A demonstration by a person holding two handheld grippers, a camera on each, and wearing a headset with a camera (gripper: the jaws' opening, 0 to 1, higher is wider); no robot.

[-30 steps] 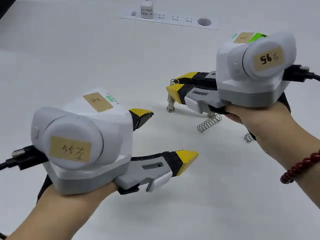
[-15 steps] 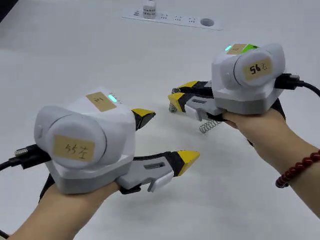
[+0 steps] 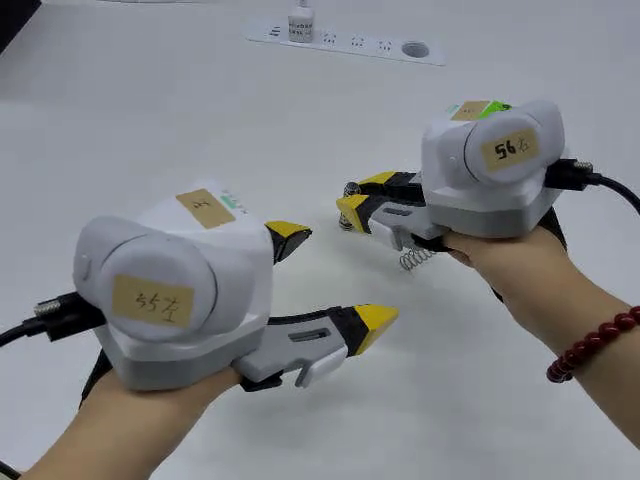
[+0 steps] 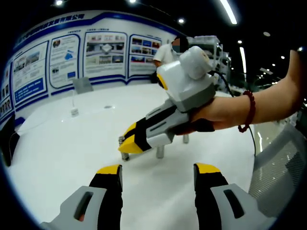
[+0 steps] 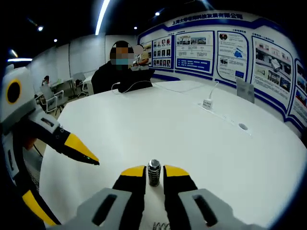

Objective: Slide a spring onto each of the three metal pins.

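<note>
the right gripper (image 3: 358, 194) had its jaws clamped, seemingly on a pin (image 5: 154, 168); a spring (image 3: 415, 258) lay just beside it; the left gripper (image 4: 158, 169) was gaping.

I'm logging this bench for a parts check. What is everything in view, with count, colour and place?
table: one, white, under everything.
power strip: one, white, table's far edge.
pins: three, grey metal, upright at the right gripper.
springs: at least two, silver; one loose under the right gripper, another on the pin between its jaws.
posters: several, blue and white, back wall.
people: two, background; one in dark, one in white.
bracelet: one, dark red, right wrist.
cables: two, black, behind the grippers.
hands: two, one holding each gripper.
left gripper: one, white, yellow tips, open, nearer.
right gripper: one, same colours, jaws close about a pin.
</note>
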